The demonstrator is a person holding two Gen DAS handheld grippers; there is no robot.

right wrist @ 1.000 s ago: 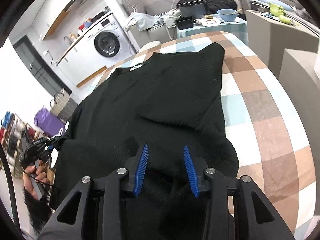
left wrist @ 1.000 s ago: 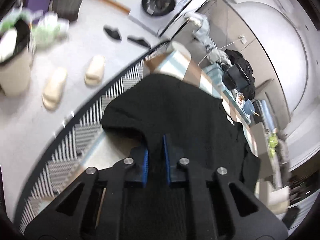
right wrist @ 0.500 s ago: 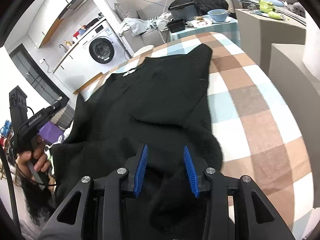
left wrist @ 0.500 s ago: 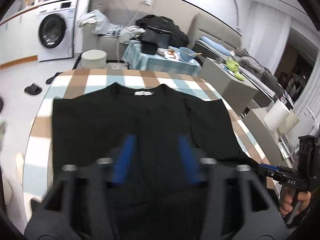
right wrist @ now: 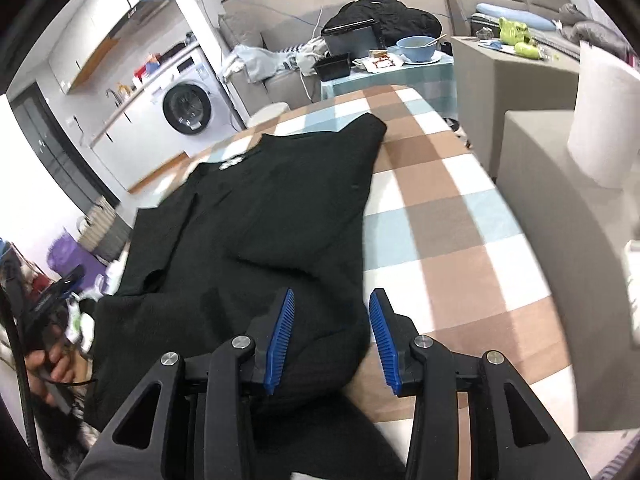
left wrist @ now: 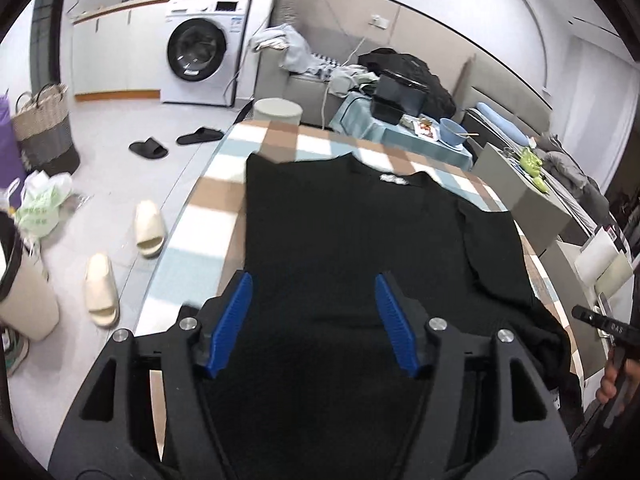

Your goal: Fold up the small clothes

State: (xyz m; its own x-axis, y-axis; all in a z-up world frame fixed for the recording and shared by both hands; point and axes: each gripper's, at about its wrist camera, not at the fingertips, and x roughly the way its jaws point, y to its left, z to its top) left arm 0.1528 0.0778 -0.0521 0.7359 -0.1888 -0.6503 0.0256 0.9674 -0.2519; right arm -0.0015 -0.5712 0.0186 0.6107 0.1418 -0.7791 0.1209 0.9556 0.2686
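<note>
A black knitted garment (left wrist: 340, 240) lies flat on the checked table (left wrist: 208, 216), collar label (left wrist: 394, 179) at the far end, both sides folded inward. My left gripper (left wrist: 314, 320) hovers above its near hem; its jaws are opening, with nothing pinched between the blue pads. In the right wrist view the garment (right wrist: 260, 220) spreads to the left on the table (right wrist: 440, 208). My right gripper (right wrist: 332, 336) stands open over the near right corner of the cloth, its pads not pressing on it. A hand holds the left gripper (right wrist: 52, 300) at the left edge.
Slippers (left wrist: 148, 228) and a bin (left wrist: 24, 292) are on the floor left of the table. A washing machine (left wrist: 200, 52) stands behind. A side table with a blue bowl (right wrist: 416, 46) lies beyond the far end. Grey boxes (right wrist: 532, 152) and a paper roll (right wrist: 600, 120) stand on the right.
My left gripper let go of the garment's left side, opened wide, rose and swung round to look along the garment. The right gripper stayed open and drifted slightly over the near corner.
</note>
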